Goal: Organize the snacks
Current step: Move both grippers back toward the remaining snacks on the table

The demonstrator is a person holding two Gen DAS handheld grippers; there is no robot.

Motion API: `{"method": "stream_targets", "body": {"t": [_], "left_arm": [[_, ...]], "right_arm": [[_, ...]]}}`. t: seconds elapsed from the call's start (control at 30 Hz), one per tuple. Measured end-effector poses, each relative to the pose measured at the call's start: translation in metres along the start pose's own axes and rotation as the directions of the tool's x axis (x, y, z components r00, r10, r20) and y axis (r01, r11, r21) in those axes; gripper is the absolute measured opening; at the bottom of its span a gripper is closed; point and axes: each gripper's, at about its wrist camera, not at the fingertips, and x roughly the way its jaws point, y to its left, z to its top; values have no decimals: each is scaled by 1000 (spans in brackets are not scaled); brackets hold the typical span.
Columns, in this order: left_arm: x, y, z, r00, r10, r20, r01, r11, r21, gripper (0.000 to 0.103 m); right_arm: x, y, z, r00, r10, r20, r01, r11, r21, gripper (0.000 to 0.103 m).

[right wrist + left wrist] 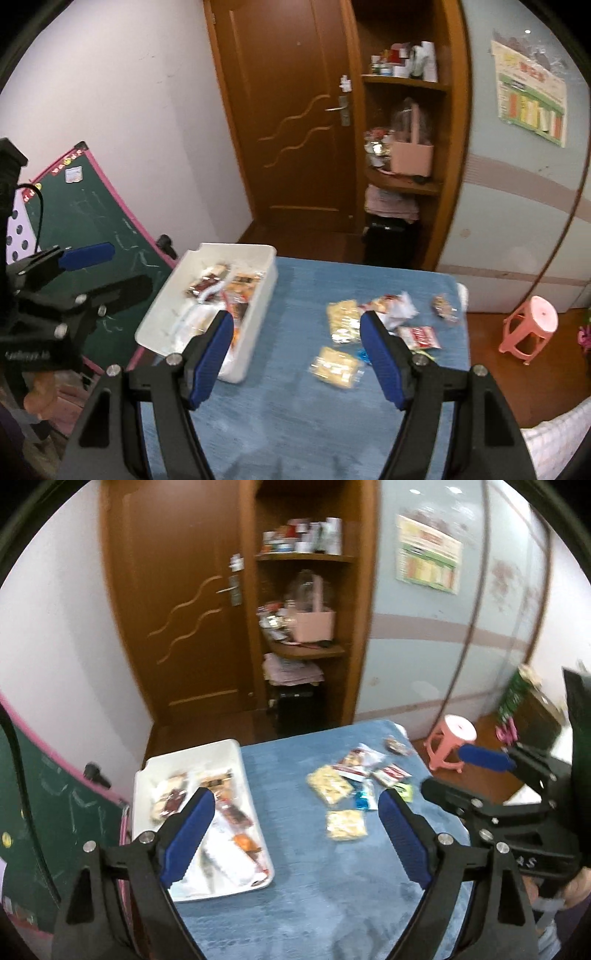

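Grippers: the left gripper (295, 808) has its jaws spread wide with nothing between them; the right gripper (297, 339) stands partly open and is empty too. Both hang above the near part of the table, tilted down toward it.
Snacks loose: a scatter of packets (354, 782) lies on the blue tablecloth (314, 867), over to the right of the white tray (192, 755). Two pale yellow packets, one (334, 363) nearer and one (343, 314) further back, sit apart from a tighter cluster of red-and-white wrappers (421, 336).
Snacks stowed: the tray already holds several packets (221, 284), piled unevenly toward its middle.
Tray risk: the tray's left corner looks to overhang the table edge above the chalkboard (88, 218). Dropping a packet in hard, or nudging the rim with a finger, could tip or slide it off, I'd judge.
Grab risk: the wrappers in the cluster overlap, so closing on one may drag a neighbour along or pinch only a slippery corner that lets go mid-carry.
Edge risk: one dark packet (445, 306) lies near the far right edge of the cloth; a clumsy push could send it to the floor by the pink stool (532, 328).
Crowding risk: both tools sit close together, so reaching for the same pile could knock them into each other.
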Motion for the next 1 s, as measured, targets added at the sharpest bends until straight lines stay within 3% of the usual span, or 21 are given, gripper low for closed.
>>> {"method": "stream_targets", "body": {"t": [0.17,0.37,0.6,0.73,1.0], "left_arm": [[13,-55,-4,999,-34,-5,35,993,115,89],[56,-97,-18,995,-52,-83,67,981,184,89],[124,-106,-38,974,-99,-202,123,986,111,89],[172,-100,-49,951,-138,-277,143,990,-4,89],[254,-87,-80,917,-156,-368,98,980,-171,89]], "right_arm": [[-3,-43,-14,999,-38,-16,39,999,35,72],[10,-90,-32,997,-61,-43,66,993,101,72],[51,-140,-49,993,-54,-106,71,983,170,71],[82,-166,-60,985,-64,-161,91,982,167,72],[150,-209,-91,960,-47,-276,90,985,145,71]]}}
